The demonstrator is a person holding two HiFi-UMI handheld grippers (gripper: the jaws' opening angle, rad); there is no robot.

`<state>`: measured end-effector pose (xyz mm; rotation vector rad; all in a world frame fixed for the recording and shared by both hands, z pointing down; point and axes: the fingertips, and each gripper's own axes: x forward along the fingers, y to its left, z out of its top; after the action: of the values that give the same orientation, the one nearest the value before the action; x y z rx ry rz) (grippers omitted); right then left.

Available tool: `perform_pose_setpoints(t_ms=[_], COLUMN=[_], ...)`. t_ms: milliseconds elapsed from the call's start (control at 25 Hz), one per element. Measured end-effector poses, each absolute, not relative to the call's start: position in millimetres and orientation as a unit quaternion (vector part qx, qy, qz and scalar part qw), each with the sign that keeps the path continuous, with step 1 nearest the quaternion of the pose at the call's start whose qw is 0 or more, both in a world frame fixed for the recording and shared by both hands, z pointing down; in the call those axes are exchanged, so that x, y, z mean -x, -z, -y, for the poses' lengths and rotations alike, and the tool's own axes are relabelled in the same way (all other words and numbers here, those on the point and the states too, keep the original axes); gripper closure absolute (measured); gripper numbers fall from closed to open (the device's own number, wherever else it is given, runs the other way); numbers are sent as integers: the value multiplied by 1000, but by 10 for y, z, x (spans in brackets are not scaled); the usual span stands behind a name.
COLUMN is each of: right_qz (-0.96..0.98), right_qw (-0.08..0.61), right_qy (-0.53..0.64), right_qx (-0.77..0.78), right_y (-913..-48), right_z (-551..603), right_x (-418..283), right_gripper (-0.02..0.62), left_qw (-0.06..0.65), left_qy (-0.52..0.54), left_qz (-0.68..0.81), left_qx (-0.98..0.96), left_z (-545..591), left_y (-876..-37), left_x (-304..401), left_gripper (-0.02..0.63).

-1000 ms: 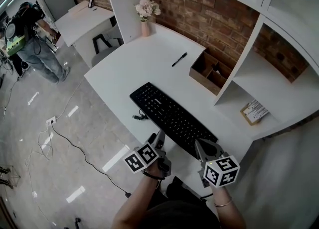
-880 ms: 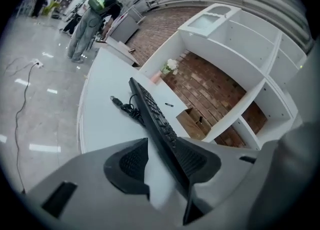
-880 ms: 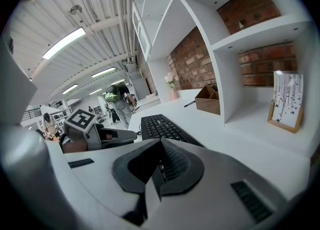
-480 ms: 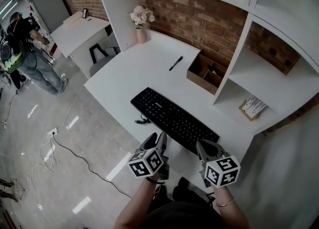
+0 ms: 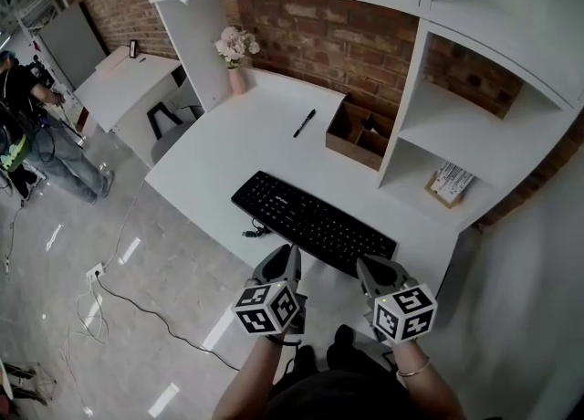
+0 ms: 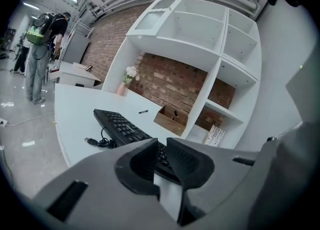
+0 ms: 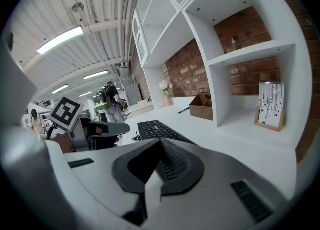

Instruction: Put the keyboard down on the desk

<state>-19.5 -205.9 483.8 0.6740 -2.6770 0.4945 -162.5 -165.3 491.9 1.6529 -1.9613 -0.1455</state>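
Judging the job done: the keyboard (image 5: pixel 312 222) lay flat on the desk (image 5: pixel 228 144), clear of both tools. My left gripper (image 5: pixel 277 265) was closing its jaws on nothing; the right gripper (image 5: pixel 375 272) sat pressed together, empty.

Keyboard (image 5: pixel 310 222) legends illegible; person (image 5: pixel 36 135) cut off at left edge

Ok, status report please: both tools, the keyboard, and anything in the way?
Left tool closing, empty. Right tool shut, empty. Keyboard flat on desk, free of both tools. Pen, wooden box well behind it.
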Motion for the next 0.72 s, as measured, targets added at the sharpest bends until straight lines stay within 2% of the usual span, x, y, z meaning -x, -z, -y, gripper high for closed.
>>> perform_pose_setpoints(t_ms=[280, 720], right_qz=[938, 937], right_qw=[158, 140], right_qy=[-165, -136], right_qx=[-259, -290], right_y=[-4770, -4635], right_z=[1968, 1803], right_x=[101, -26], right_gripper=[591, 591], left_qw=[258, 230], left_qy=[27, -6], left_qz=[719, 696], left_qx=[-645, -680], left_z=[1601, 1452], left_y=[-4803, -4657], left_x=[1556, 1428], left_gripper=[595, 595])
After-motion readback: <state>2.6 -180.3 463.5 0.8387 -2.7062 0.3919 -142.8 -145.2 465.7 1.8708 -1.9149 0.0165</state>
